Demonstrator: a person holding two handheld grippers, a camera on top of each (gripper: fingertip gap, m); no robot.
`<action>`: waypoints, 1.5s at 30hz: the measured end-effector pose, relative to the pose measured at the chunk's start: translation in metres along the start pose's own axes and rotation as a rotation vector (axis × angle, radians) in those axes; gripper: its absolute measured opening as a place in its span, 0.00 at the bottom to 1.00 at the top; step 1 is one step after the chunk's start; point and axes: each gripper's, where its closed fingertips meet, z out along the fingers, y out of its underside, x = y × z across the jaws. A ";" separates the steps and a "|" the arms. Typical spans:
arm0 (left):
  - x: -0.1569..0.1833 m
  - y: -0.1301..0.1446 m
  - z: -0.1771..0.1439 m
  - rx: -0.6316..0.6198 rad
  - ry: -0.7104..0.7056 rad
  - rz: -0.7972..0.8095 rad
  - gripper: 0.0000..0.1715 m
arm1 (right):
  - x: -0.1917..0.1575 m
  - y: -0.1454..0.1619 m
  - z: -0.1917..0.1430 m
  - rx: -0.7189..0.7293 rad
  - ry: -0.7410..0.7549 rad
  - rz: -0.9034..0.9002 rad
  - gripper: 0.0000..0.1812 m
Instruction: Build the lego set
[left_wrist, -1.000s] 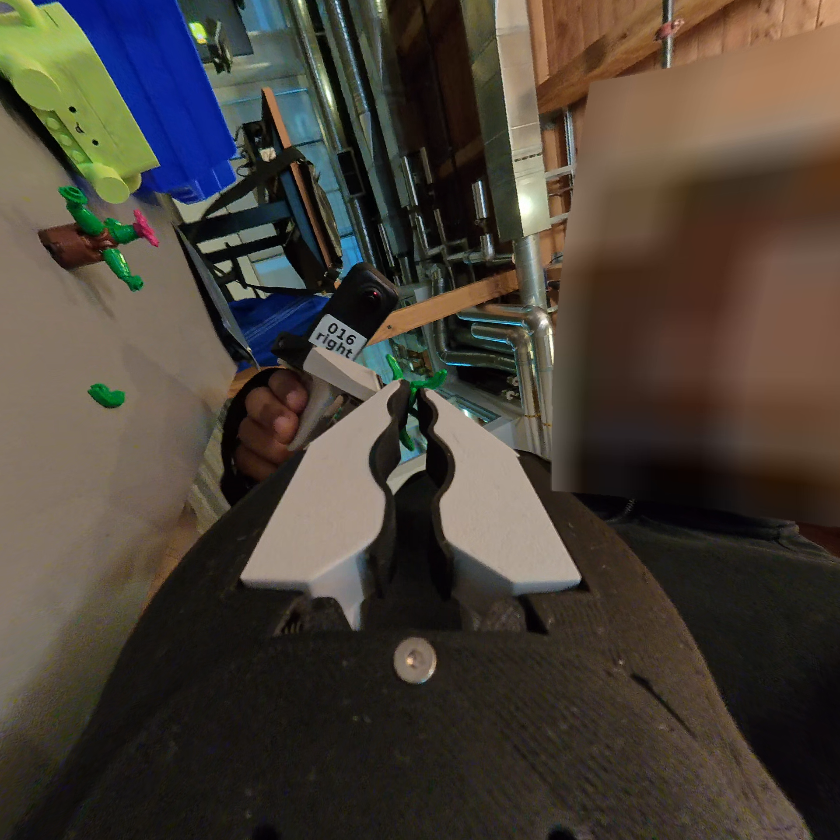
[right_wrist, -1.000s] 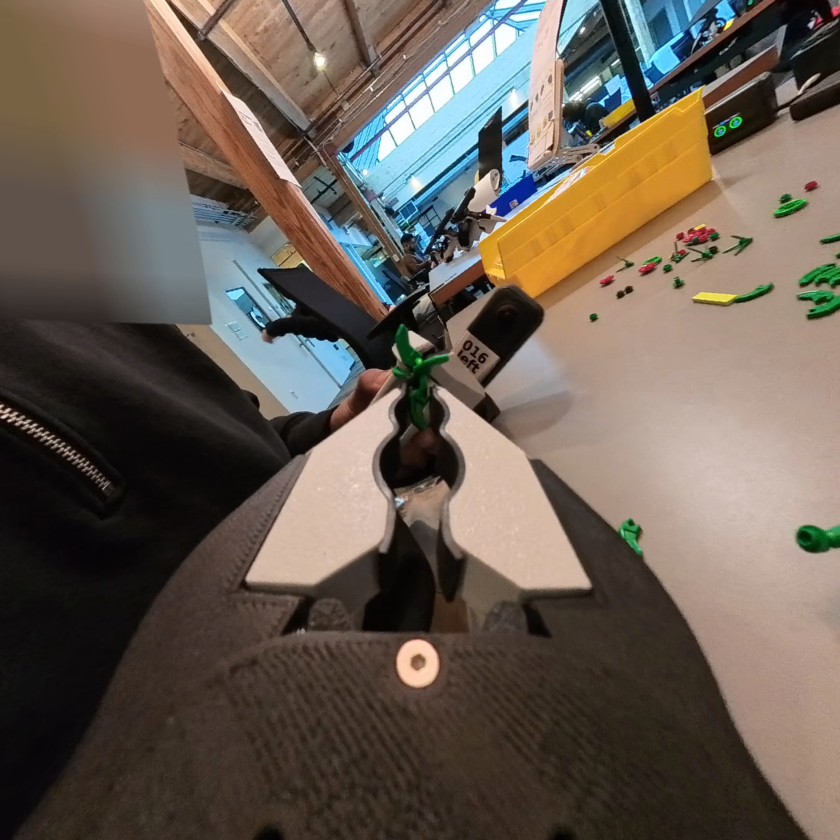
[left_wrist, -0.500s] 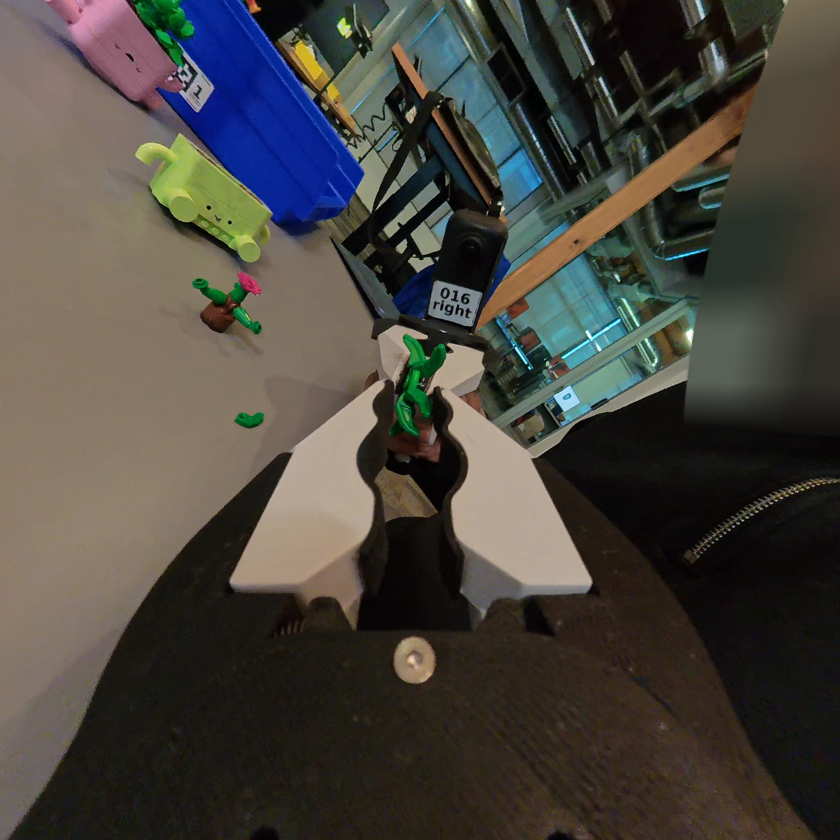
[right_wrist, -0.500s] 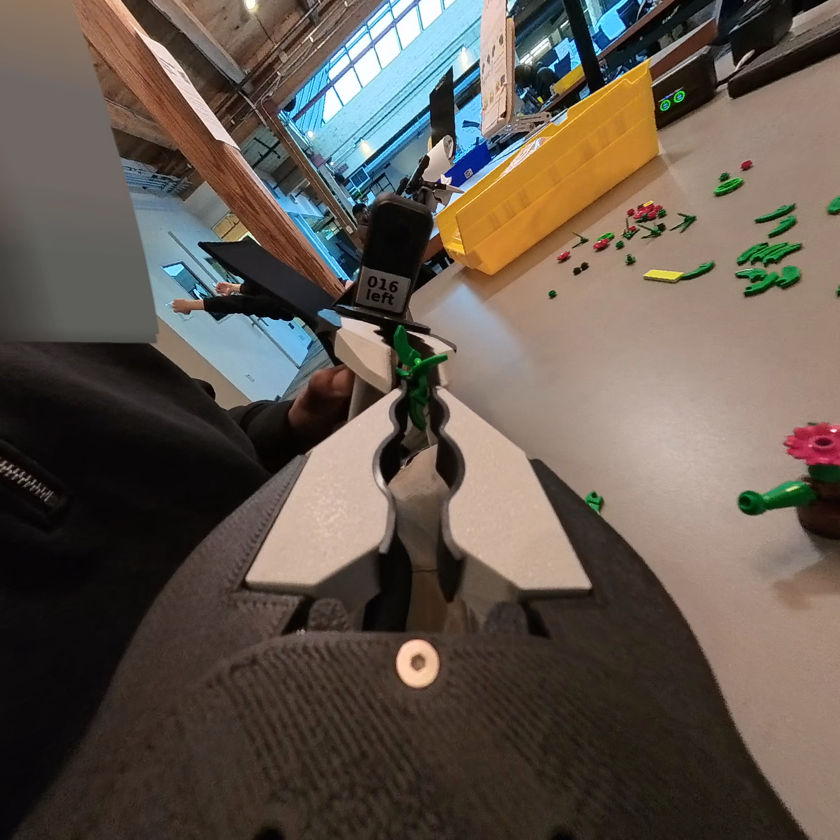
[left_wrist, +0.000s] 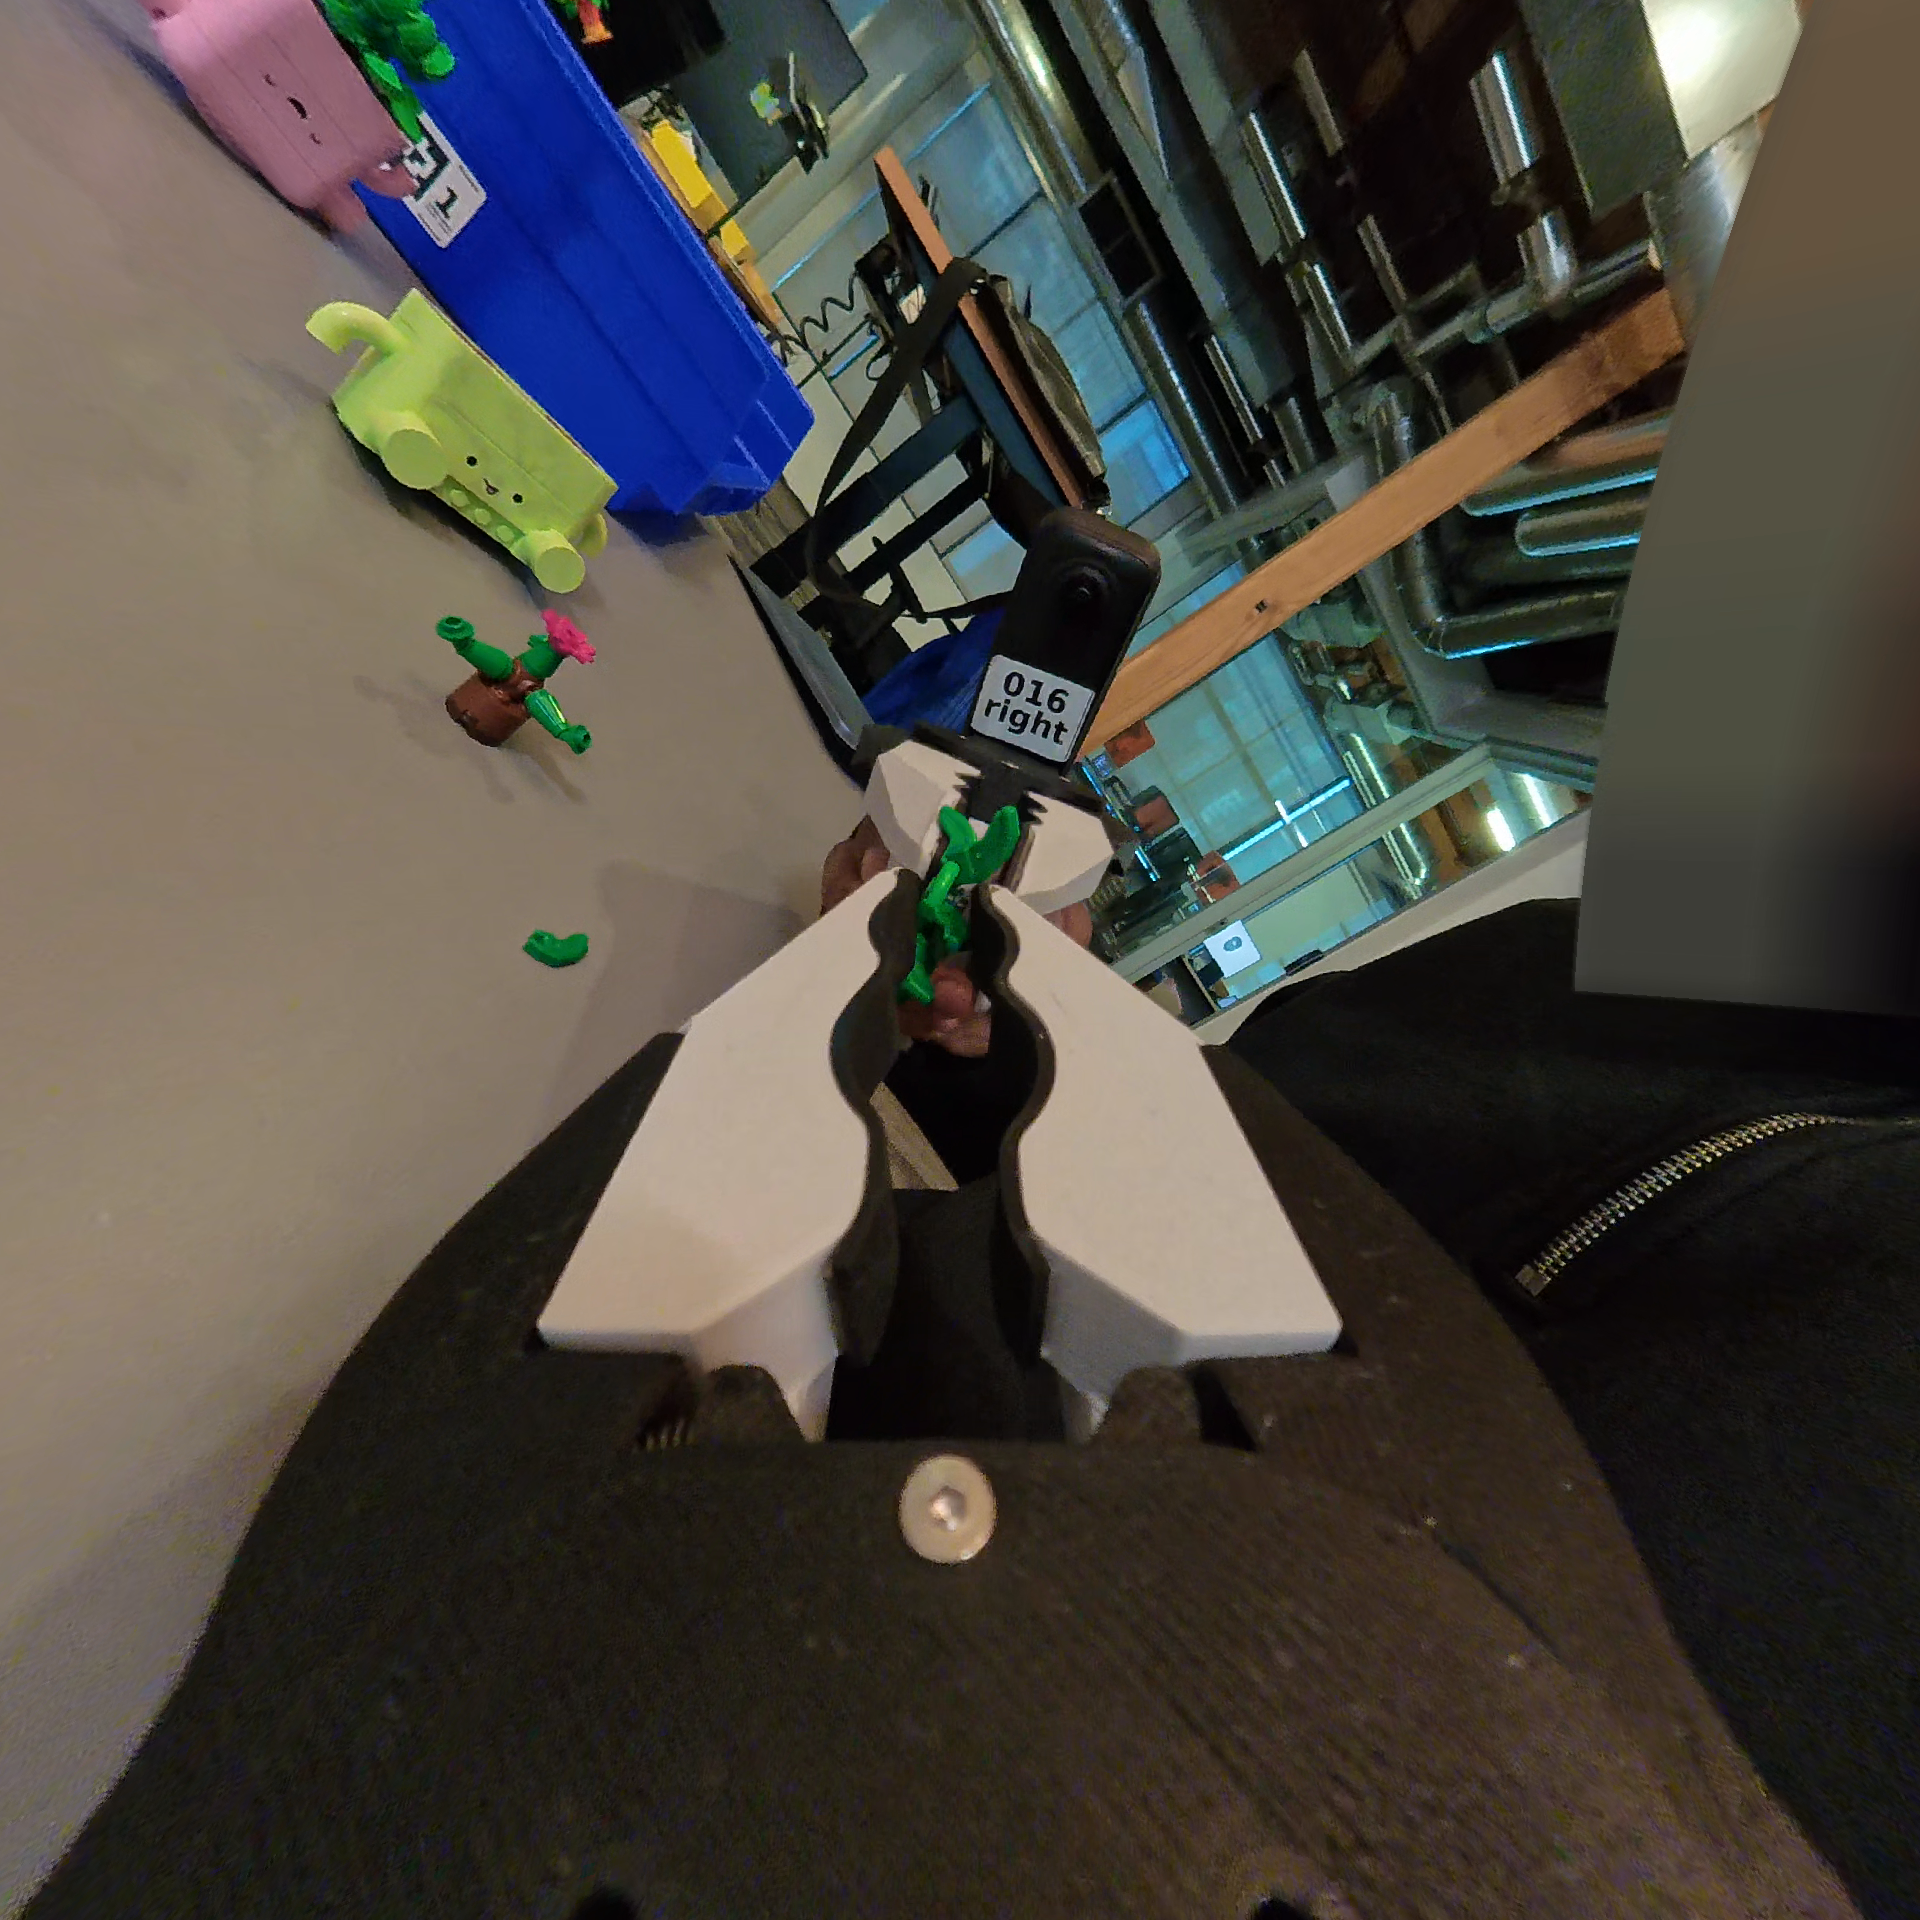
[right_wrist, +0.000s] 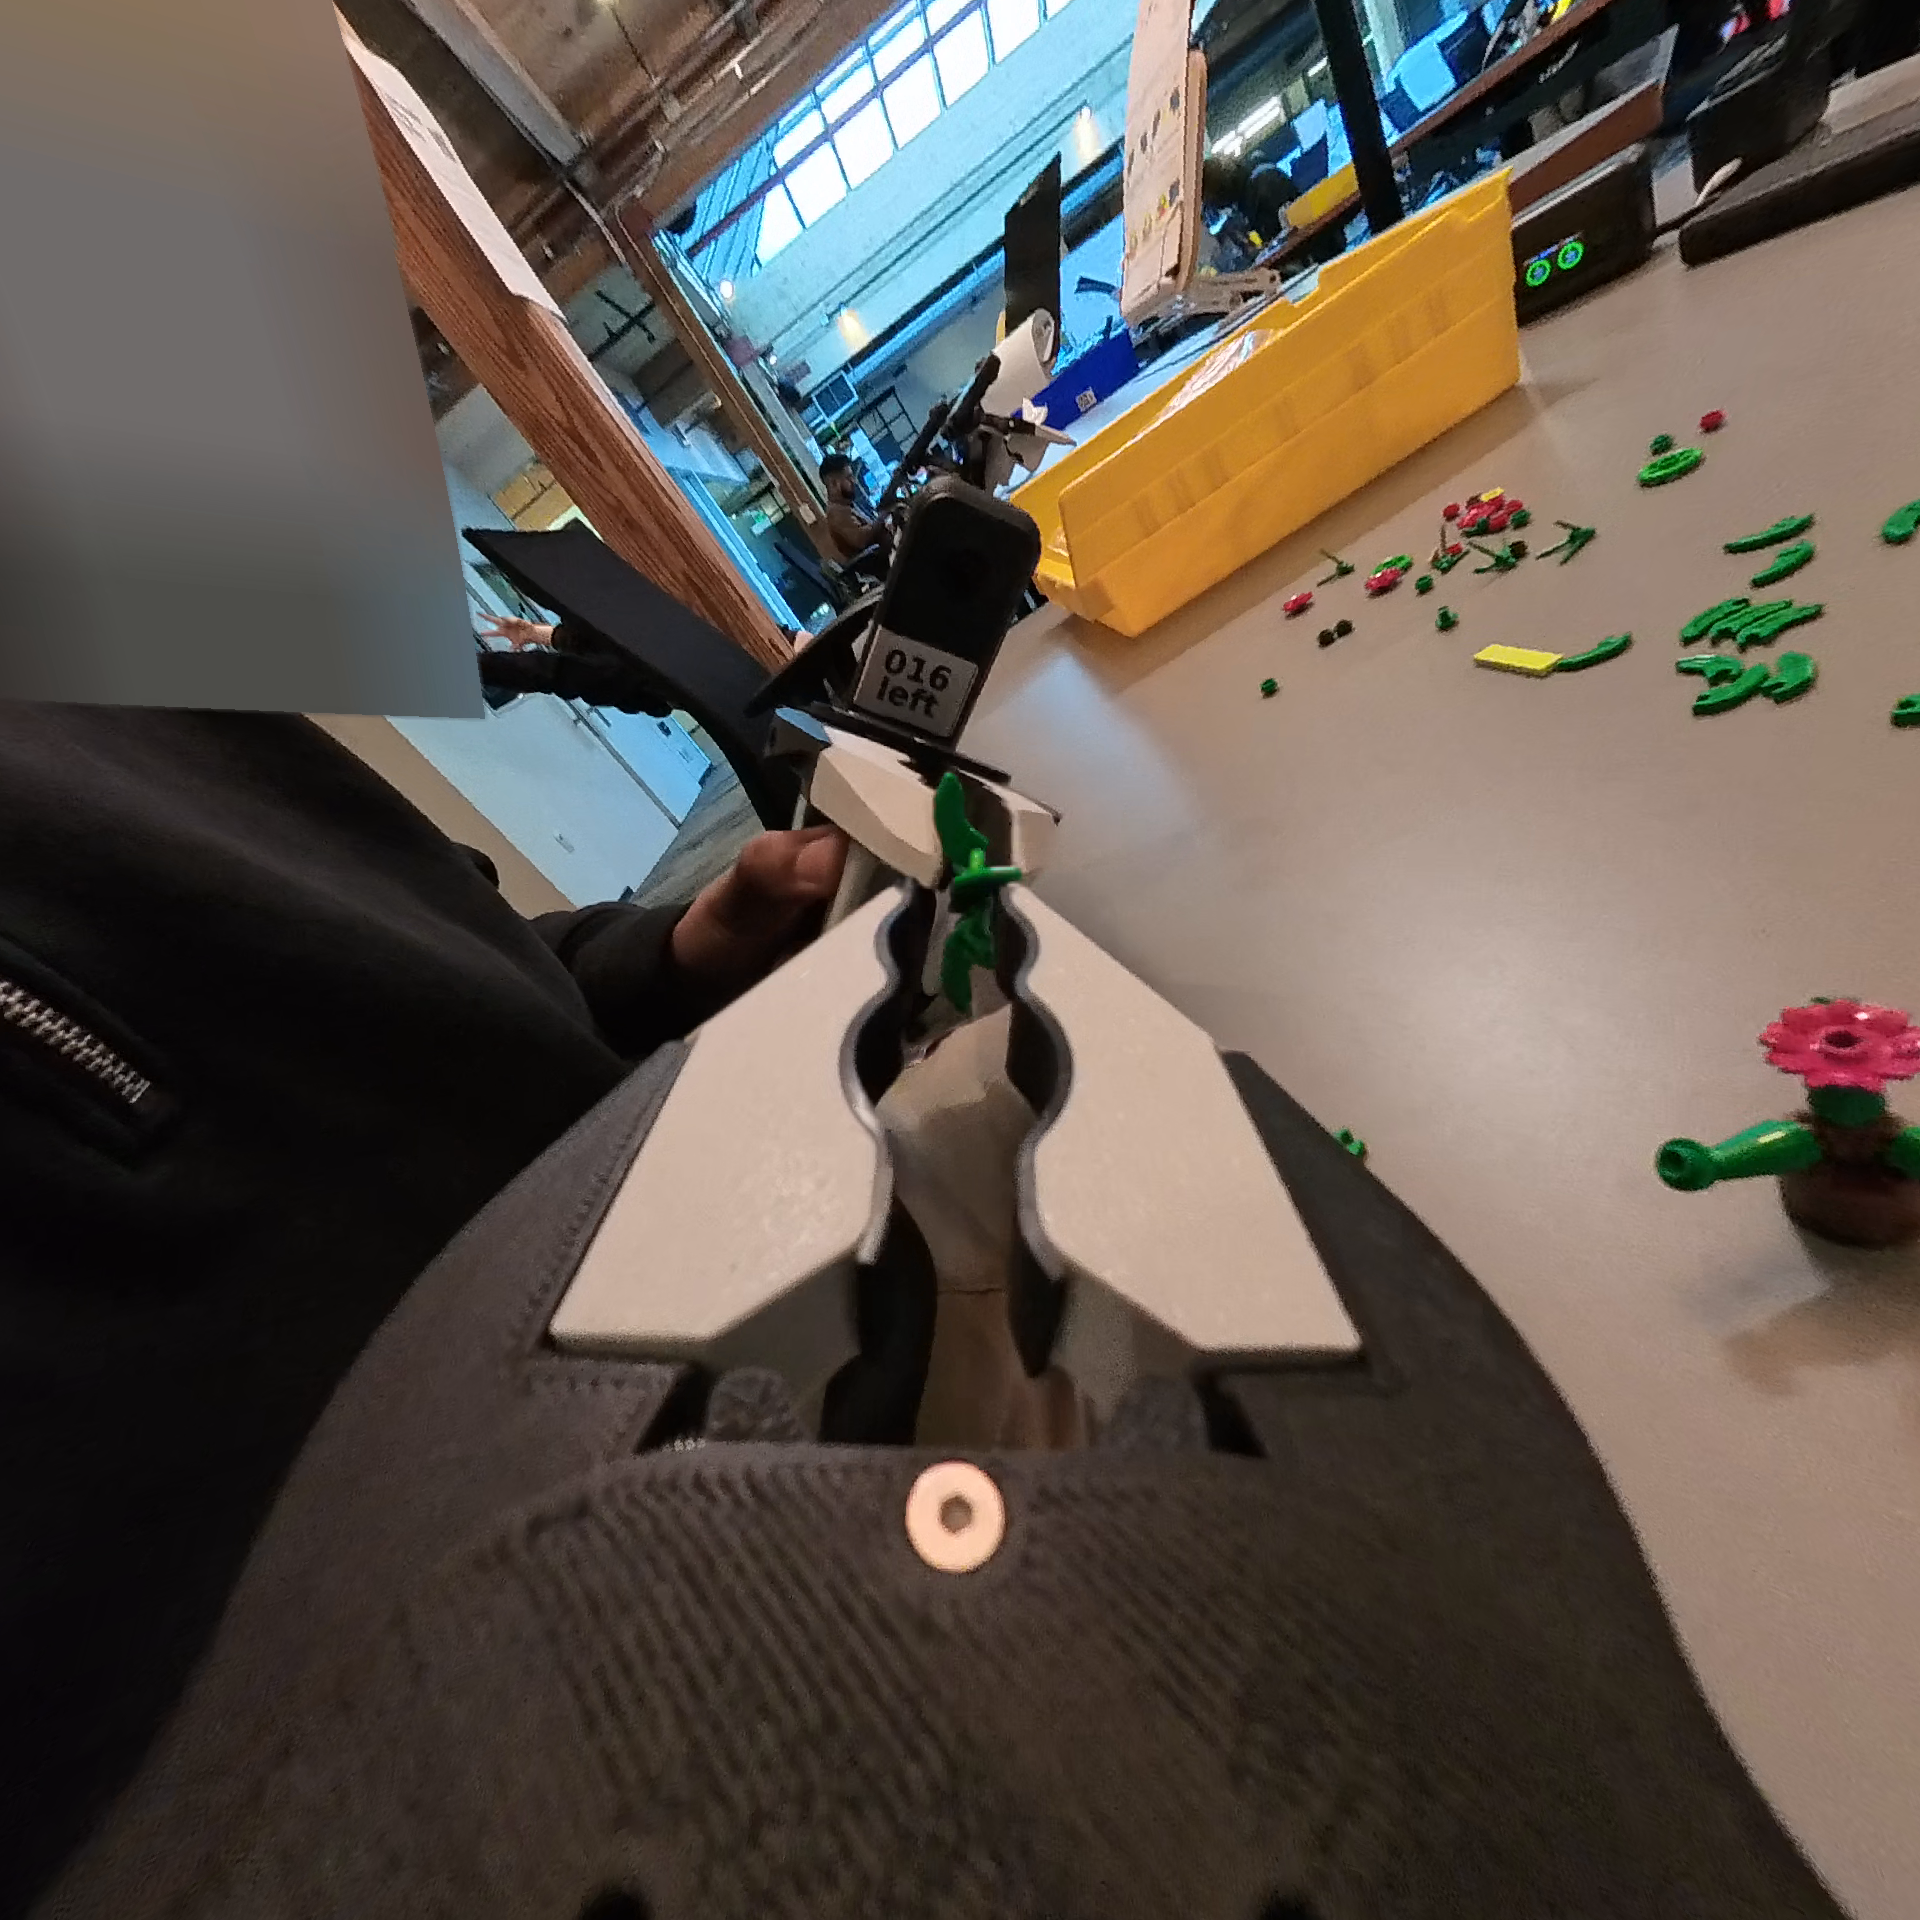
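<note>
Above the tabletop (right_wrist: 1455, 935), left gripper (left_wrist: 940, 914) and right gripper (right_wrist: 961, 914) meeting tip to tip, both jaws clamping on one green leafy sprig (left_wrist: 951, 904), flower pot (right_wrist: 1844, 1132) sitting nearby.

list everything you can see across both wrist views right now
green leafy lego stem: one, pinched between the tips of both grippers, off the table
small brown lego pot with pink flower: one, standing on the grey tabletop
lime green box-shaped lego figure: one, beside the blue plastic bin
pink box-shaped lego figure: one, far end, against the blue bin
yellow plastic bin: one, far side of the table
loose lego pieces: many, mostly green, some red, one yellow, scattered near the yellow bin
small green lego piece: one, alone on the table
left gripper: shut on the stem
right gripper: shut on the stem
</note>
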 end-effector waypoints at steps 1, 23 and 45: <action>0.001 0.000 0.000 0.000 0.004 0.000 0.04 | 0.000 0.000 0.000 0.004 -0.001 -0.002 0.06; -0.008 0.034 -0.002 -0.466 -0.162 0.358 0.09 | 0.000 0.025 -0.003 -0.178 -0.003 0.001 0.03; -0.009 0.038 0.001 -0.492 -0.144 0.337 0.04 | -0.002 0.029 -0.002 -0.198 -0.014 -0.004 0.03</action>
